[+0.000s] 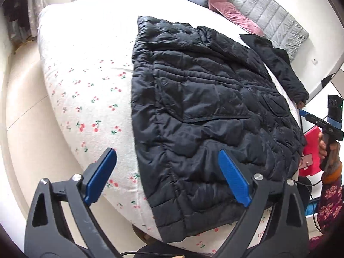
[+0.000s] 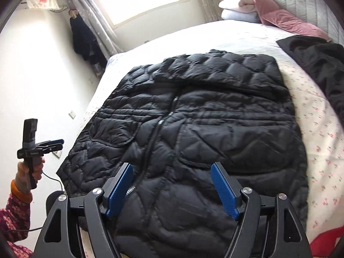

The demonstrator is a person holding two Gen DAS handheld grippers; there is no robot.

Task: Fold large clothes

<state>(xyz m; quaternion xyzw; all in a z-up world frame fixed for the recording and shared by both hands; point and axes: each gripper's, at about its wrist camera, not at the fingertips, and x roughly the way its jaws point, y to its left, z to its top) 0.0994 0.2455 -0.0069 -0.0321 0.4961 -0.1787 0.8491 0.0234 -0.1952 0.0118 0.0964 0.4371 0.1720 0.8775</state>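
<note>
A black quilted puffer jacket [image 1: 204, 107] [image 2: 215, 129] lies flat on the bed [image 1: 86, 86] [image 2: 322, 139], zipper side up, with its sleeves tucked in. My left gripper [image 1: 166, 152] is open over the jacket's near left hem corner; one blue finger is above the cherry-print sheet and the other above the jacket, with nothing held. My right gripper [image 2: 172, 165] is open above the jacket's lower front, straddling the zipper end. Each gripper also shows in the other view: the right gripper [image 1: 303, 114] at the bed's right edge, the left gripper [image 2: 60, 143] off the bed's left side.
A second black garment [image 1: 279, 64] [image 2: 318, 60] lies on the bed near the pink pillows [image 1: 232, 10] [image 2: 286, 19] and grey headboard [image 1: 268, 15]. A red item [image 1: 311, 150] [image 2: 326, 240] sits by the bed's edge. Dark clothes [image 2: 83, 40] hang beside the curtain. Pale floor [image 1: 21, 107] surrounds the bed.
</note>
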